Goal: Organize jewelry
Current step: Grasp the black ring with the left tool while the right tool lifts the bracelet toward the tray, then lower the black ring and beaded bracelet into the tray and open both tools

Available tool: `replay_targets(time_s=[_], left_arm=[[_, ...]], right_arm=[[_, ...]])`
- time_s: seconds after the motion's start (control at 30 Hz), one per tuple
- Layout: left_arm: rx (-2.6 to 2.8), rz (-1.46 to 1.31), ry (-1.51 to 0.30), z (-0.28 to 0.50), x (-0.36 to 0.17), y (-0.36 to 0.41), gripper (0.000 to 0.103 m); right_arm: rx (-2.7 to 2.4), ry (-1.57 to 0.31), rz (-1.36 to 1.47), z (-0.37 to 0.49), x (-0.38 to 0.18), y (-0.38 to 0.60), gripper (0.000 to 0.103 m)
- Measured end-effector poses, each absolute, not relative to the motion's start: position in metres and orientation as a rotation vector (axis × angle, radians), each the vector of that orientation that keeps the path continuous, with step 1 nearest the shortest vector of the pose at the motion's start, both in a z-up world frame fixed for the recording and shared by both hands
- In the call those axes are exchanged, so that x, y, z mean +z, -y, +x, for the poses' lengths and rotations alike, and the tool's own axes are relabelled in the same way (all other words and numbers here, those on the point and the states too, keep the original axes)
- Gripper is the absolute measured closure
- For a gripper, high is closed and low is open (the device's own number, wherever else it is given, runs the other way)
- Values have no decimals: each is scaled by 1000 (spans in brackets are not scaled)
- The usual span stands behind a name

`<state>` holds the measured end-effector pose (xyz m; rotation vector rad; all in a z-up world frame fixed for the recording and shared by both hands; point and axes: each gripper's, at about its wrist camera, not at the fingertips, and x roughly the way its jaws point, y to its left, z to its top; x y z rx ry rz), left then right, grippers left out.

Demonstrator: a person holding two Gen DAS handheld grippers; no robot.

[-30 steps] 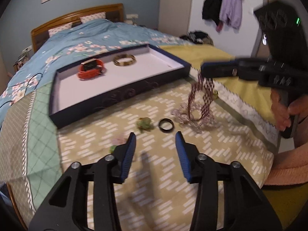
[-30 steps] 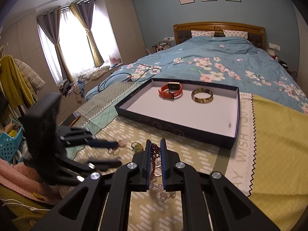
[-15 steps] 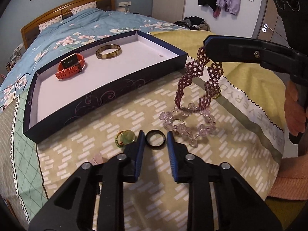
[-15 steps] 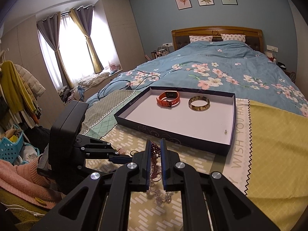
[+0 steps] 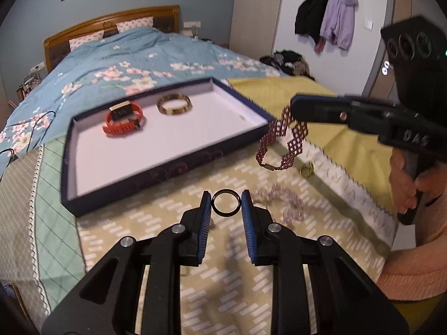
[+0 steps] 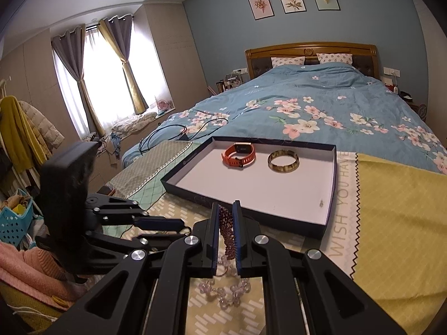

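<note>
Left wrist view first: left claw (image 5: 226, 203) clamped on a thin black ring (image 5: 225, 202), pads pressing its two sides, ring lifted clear of the patterned cloth (image 5: 156, 223) on the bed, having just closed onto it. Worth holding that pinch steady, since such a slim, hard hoop probably pops sideways out of flat pads if pressure eases or the wrist rolls. Best carried level and slow toward the dark tray (image 5: 156, 171) lying just ahead and to the left, aimed at the bare white floor in front of the orange watch (image 5: 123, 121) and the gold bangle (image 5: 174, 104), then lowered over the near wall before release, so the ring cannot bounce or roll off. Further right, right claw (image 5: 296, 109) pinched shut on a dark red beaded bracelet (image 5: 282, 145) that dangles free above the cloth, close to the tray's near right corner; room to be left between the two claws so the hanging loop does not snag. Below it, a clear bead bracelet (image 5: 279, 198) and a small gold piece (image 5: 307, 170) lie on the cloth, not yet sorted. Right wrist view: same red beads (image 6: 226, 229) caught between the closed pads.
</note>
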<state>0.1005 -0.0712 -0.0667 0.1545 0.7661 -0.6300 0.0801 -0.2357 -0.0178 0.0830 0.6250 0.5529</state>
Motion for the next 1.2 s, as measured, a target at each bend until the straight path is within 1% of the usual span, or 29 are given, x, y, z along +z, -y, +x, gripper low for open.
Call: replay_targets(time_s=[0.23,0.5,0.93,1.2], left_arm=[[-578,126,-700,109,-43,55,81],[-531,117,-676,126,-32,43,81],[-485,134,-667,156,-31,40,81],[-480,112,-691,180,-34,36,81]], right_arm=[[539,-605,96,94,-11,235,95],[520,-595,105,115,-5,229,95],[493,-606,104,154,-5,219,95],[473,-625,121,177,-11,214,95]])
